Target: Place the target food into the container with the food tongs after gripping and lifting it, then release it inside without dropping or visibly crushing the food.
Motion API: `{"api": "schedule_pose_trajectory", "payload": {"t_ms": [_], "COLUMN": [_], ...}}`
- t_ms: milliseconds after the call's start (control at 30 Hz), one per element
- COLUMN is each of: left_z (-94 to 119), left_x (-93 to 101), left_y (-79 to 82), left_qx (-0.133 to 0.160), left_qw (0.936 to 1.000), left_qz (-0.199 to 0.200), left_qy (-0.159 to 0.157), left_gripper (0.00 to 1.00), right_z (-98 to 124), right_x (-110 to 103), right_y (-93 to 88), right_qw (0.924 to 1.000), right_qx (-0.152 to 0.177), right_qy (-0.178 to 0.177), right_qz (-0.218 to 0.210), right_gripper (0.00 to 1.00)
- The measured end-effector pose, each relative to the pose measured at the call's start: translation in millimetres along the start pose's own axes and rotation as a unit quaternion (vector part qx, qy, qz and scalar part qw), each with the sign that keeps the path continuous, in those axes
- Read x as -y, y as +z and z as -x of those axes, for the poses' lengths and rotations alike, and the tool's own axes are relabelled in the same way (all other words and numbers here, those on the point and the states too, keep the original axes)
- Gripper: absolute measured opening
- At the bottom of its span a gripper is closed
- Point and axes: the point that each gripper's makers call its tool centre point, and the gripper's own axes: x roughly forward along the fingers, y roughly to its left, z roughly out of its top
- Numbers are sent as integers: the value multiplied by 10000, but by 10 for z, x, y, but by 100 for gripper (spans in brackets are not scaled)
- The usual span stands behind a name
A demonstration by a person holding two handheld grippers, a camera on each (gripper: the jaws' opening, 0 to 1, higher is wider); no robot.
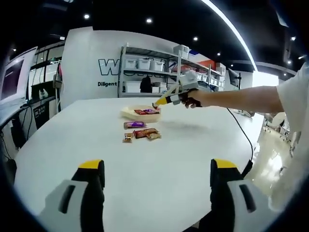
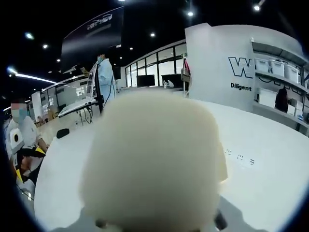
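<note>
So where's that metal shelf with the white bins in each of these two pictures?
Left gripper view: the shelf stands upper centre, behind the table's far end.
Right gripper view: the shelf is at the right edge, partly cut off.
Shared landmark: the wall lettering Diligent, just left of the shelf in both.

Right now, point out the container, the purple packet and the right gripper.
container (image 1: pixel 129 114): left gripper view, on its pale near rim.
purple packet (image 1: pixel 134 124): left gripper view, on the wrapper's middle.
right gripper (image 1: pixel 159 103): left gripper view, at its yellow tips above the container.
</note>
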Motion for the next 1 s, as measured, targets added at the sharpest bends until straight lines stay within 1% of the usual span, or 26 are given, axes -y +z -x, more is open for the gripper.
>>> {"api": "schedule_pose_trajectory", "payload": {"t_ms": [33, 67, 133, 267, 433, 633, 1000], "left_z": [-10, -19, -33, -37, -66, -103, -116], "left_x": [-13, -25, -59, -108, -160, -158, -162], "left_y": [-6, -16, -30, -48, -89, -100, -129], "left_qx": [-6, -25, -53, -78, -134, -153, -181], "left_qw": [10000, 10000, 10000, 9999, 9998, 9998, 9997], "left_qz": [20, 34, 36, 58, 104, 104, 133], "left_qy": [0, 0, 34, 61, 100, 89, 82], "left_gripper": [89, 89, 89, 89, 89, 89, 89], "right_z": [-44, -76, -142, -257, -344, -361, -350], "right_x": [65, 98, 102, 166, 247, 316, 316], "right_y": [-31, -41, -57, -127, -191, -252, -277], "right_qw": [9998, 9997, 9996, 9994, 9991, 9989, 9988], "right_qx": [-83, -96, -63, -123, -193, -246, -244], "right_qy": [-168, -231, -142, -209, -249, -303, -318], "right_qz": [-28, -20, -216, -232, -267, -276, -296], "right_gripper": [11, 11, 11, 11, 11, 11, 12]}}
